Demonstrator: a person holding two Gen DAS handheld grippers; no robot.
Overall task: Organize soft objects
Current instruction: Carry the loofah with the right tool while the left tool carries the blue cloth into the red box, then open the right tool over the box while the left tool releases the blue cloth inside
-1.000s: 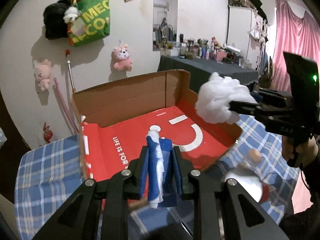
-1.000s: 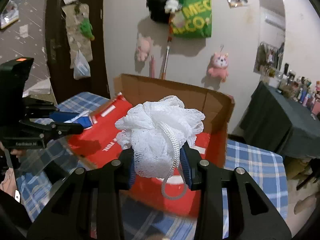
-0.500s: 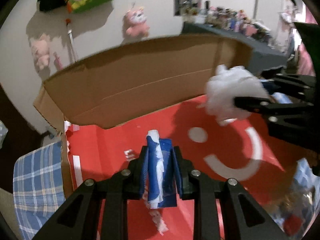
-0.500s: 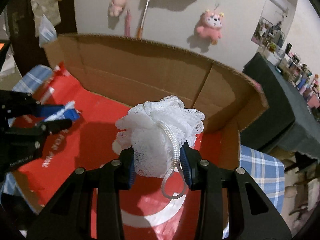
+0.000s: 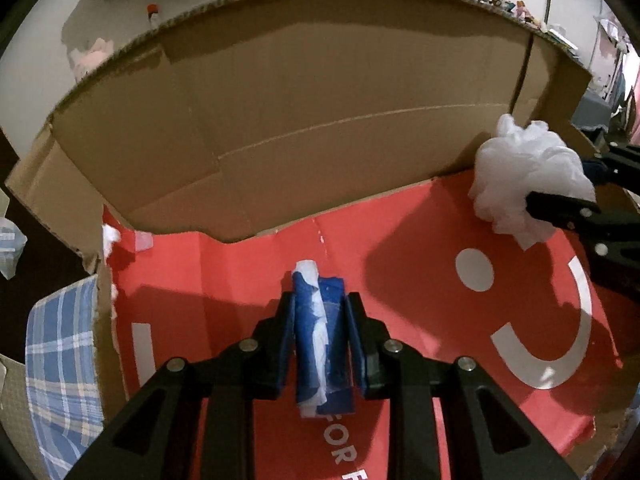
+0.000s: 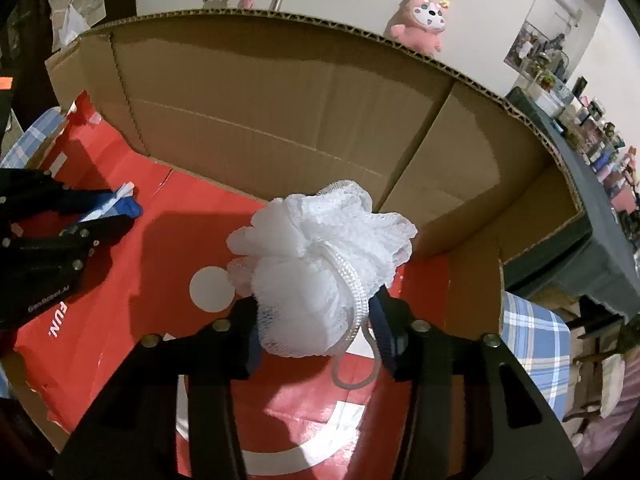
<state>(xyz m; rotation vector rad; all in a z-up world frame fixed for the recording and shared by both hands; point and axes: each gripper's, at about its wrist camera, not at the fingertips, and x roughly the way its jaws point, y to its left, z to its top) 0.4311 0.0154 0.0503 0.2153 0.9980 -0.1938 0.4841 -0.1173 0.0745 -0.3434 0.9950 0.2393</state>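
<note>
My left gripper (image 5: 322, 312) is shut on a folded blue and white cloth (image 5: 322, 344) and holds it low over the red floor of the open cardboard box (image 5: 280, 120). My right gripper (image 6: 316, 312) is shut on a white mesh bath pouf (image 6: 320, 264), also inside the box near its far right corner. The pouf (image 5: 524, 172) and right gripper (image 5: 576, 208) show at the right of the left wrist view. The left gripper (image 6: 116, 216) with the cloth (image 6: 120, 200) shows at the left of the right wrist view.
The box's tall brown back wall (image 6: 280, 92) stands close ahead of both grippers, its right wall (image 6: 480, 168) beside the pouf. The box lies on a blue plaid cover (image 5: 60, 360). A dark table with small items (image 6: 592, 152) is to the right. Plush toys (image 6: 424, 20) hang on the wall.
Both grippers have moved forward and down into the box, from above its front edge to low over the red floor. Each still holds its object.
</note>
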